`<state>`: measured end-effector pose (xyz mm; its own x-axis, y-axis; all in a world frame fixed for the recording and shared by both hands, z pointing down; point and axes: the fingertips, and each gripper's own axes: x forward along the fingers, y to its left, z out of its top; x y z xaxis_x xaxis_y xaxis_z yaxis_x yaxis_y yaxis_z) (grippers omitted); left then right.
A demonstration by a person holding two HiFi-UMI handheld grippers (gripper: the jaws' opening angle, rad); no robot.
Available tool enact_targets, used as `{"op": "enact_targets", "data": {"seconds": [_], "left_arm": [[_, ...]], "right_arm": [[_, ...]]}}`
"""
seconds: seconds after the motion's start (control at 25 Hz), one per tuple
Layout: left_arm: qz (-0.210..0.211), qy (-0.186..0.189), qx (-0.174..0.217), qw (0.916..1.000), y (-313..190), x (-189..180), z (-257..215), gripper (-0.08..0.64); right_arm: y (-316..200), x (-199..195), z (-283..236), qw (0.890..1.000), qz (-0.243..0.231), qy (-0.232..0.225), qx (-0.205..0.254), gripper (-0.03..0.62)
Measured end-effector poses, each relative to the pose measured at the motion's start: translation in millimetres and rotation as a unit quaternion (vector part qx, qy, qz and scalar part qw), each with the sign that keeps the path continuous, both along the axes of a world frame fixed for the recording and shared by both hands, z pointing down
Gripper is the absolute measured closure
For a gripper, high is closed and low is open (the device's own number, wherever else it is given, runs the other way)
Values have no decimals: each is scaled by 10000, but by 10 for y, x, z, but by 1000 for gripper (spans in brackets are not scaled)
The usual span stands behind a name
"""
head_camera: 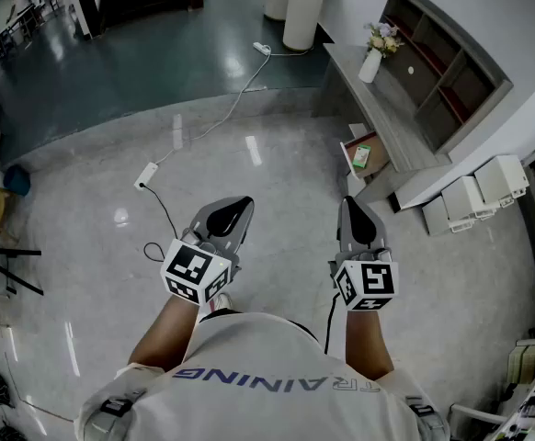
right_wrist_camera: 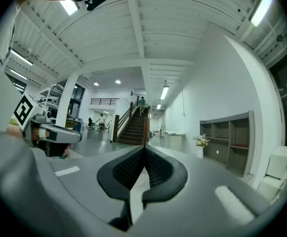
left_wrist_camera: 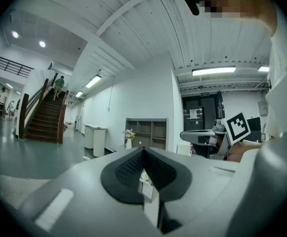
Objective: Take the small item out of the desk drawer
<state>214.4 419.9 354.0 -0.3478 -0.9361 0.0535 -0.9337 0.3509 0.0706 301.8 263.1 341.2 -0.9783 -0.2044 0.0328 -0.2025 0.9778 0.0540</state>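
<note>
The grey desk [head_camera: 378, 108] stands along the right wall, and its drawer [head_camera: 349, 152] is pulled open. A small green item [head_camera: 361, 158] lies inside the drawer. Both grippers are held low in front of the person, well short of the desk. My left gripper [head_camera: 237, 204] is shut and empty, its tips meeting in the left gripper view [left_wrist_camera: 143, 150]. The open drawer [left_wrist_camera: 144, 176] shows far off through the slit below those tips. My right gripper [head_camera: 349, 202] is shut with nothing held, its jaws touching in the right gripper view [right_wrist_camera: 144, 149].
A vase of flowers [head_camera: 374, 53] stands on the desk below a wall shelf unit [head_camera: 442, 72]. White boxes [head_camera: 474, 200] sit past the desk's near end. A power strip [head_camera: 145, 175] and its cable lie on the floor at left. White bins [head_camera: 302, 7] stand at the back.
</note>
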Motion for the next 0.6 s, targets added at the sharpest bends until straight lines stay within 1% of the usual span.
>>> {"op": "enact_targets", "data": {"seconds": [0.32,0.6], "left_arm": [[-19,57,-47,10000,189,-50,31,561],[33,89,-23,10000,306,-182,72,561]], "right_arm": [[200,-89,27,10000,-70,51,-1,578],[310,-195,76,9999,11,106,3,578]]}}
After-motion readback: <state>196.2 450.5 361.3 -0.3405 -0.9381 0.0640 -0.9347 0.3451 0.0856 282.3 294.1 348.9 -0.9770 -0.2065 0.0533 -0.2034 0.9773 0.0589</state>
